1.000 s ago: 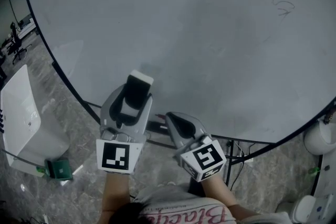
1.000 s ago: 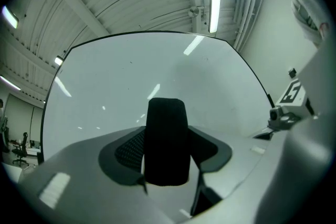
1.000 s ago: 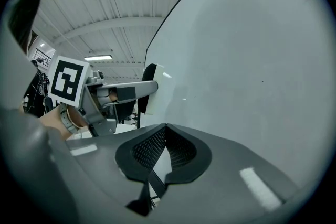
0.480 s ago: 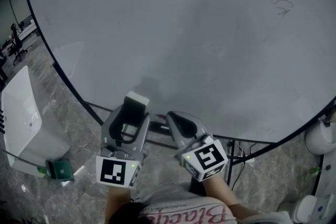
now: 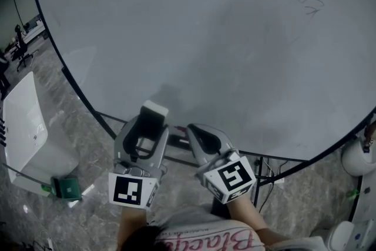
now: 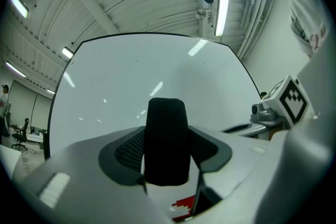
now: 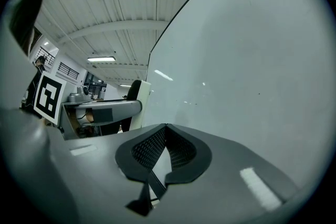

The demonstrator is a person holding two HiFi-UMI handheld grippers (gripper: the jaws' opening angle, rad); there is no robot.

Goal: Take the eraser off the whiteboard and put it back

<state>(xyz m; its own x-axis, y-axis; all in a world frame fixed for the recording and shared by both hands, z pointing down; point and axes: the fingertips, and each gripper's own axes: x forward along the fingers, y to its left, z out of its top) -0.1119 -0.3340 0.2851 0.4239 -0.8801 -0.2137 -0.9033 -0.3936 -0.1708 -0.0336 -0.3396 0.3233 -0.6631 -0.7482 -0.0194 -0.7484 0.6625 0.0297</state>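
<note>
whiteboard ahead | left hand-held gripper pinches eraser, looks off board | right hand-held gripper pressed together, empty | next: stick eraser back flat

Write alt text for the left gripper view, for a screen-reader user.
The left gripper clamps a black eraser upright between its jaws, in front of a large whiteboard that fills the middle of the view. The right gripper, with its marker cube, juts in at the right, under a ribbed ceiling with a strip light.

The grey floor carries the whiteboard on its stand, a white container, a green box.
</note>
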